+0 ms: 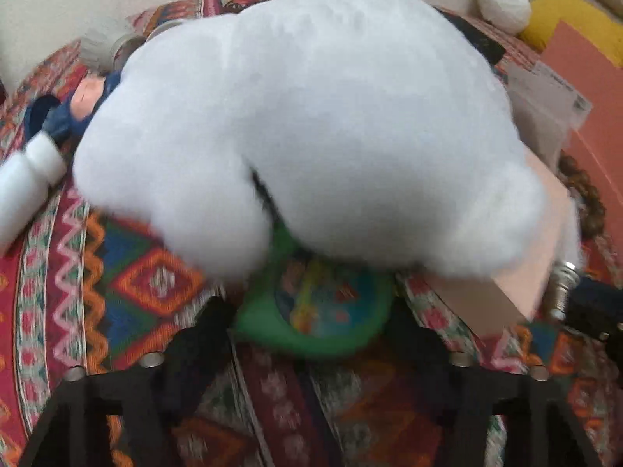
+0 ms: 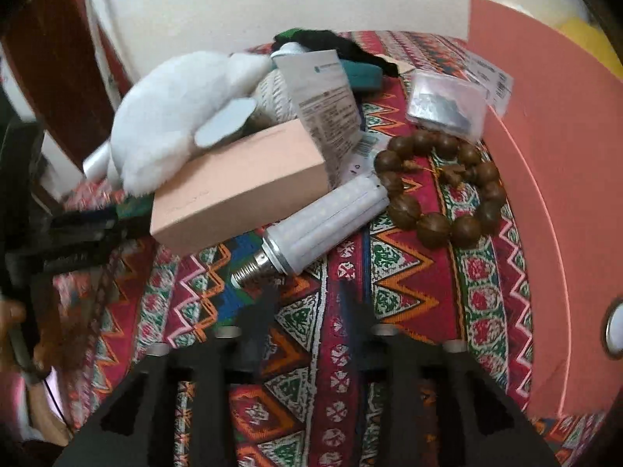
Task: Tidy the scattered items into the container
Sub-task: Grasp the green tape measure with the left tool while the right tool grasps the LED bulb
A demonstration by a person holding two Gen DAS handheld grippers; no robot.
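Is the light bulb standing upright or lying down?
Lying down. The bulb rests on its side on the patterned cloth, screw base toward the camera, its far end beside the bead bracelet.

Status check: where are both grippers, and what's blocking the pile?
Left gripper open around green pouch, under white plush toy. Right gripper open, empty, short of white LED bulb. Plush rests on pink box; salmon container right.

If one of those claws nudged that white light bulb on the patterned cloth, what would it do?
The bulb is a long cylinder lying on its side, so it would probably roll. Its body looks like smooth plastic, so jaws may slip. The bead bracelet touching its tip might stop it.
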